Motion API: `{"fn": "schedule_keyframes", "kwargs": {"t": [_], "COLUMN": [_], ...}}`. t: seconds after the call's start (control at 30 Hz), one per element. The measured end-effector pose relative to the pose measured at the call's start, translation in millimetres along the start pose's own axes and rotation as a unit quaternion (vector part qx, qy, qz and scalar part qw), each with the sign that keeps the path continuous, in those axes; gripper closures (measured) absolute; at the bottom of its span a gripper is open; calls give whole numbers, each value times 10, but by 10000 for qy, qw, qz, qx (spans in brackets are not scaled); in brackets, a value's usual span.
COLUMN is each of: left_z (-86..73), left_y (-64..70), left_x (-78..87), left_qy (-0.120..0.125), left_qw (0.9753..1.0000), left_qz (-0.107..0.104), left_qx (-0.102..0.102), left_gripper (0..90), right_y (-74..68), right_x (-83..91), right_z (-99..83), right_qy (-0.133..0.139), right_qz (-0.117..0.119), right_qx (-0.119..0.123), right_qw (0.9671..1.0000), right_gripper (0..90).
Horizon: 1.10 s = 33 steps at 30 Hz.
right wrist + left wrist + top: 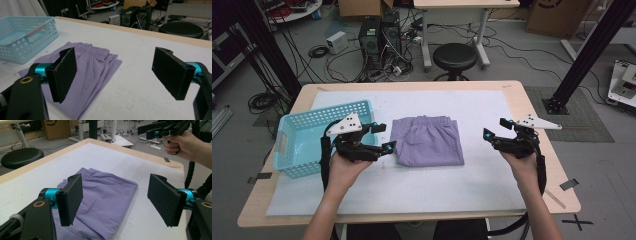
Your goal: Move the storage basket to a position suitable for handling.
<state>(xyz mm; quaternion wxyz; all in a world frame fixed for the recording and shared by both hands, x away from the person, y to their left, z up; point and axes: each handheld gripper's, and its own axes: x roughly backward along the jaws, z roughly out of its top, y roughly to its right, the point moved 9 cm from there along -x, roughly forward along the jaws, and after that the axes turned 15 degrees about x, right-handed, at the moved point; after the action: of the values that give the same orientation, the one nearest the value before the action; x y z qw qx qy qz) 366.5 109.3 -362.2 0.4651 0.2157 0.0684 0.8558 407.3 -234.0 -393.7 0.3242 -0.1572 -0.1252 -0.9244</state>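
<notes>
Folded purple shorts (428, 140): centre of white mat, beside blue basket (297, 145). My left gripper (381, 137), right gripper (497, 128): jaws wide apart, empty, flanking shorts for two-sided pickup.

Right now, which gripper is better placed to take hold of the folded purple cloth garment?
Left, probably. The left gripper stands open right beside the folded purple cloth garment, at its edge nearest the light blue plastic basket. The right gripper, also open, hovers farther away across bare white mat.
</notes>
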Motion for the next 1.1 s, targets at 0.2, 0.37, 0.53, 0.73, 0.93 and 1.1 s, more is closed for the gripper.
{"fn": "schedule_keyframes", "kwargs": {"t": [0.2, 0.37, 0.53, 0.73, 0.93, 1.1], "left_z": [-19, -17, -69, -116, -179, -297], "left_y": [-25, -45, -71, -124, -242, -185], "left_x": [46, 100, 171, 272, 406, 253], "left_qy": [1, 58, 60, 145, 246, 72], "left_qw": [10000, 10000, 9999, 9996, 9989, 9993], "left_qz": [27, 33, 64, 226, 349, 302], "left_qx": [20, 43, 51, 81, 205, 219], "left_gripper": [285, 285, 285, 285, 285, 285], "right_y": [-3, 11, 46, 63, 58, 12], "right_x": [-10, -10, 8, 5, -30, -109], "right_z": [15, 14, 8, -16, -49, -103], "right_qy": [28, 21, 39, 42, -27, -129], "right_qz": [-35, -55, -108, -104, -84, -71], "right_qx": [12, 11, -26, -77, -62, -41], "right_qw": [10000, 10000, 9999, 9999, 9999, 9999], "right_gripper": [207, 207, 207, 208, 208, 208]}}
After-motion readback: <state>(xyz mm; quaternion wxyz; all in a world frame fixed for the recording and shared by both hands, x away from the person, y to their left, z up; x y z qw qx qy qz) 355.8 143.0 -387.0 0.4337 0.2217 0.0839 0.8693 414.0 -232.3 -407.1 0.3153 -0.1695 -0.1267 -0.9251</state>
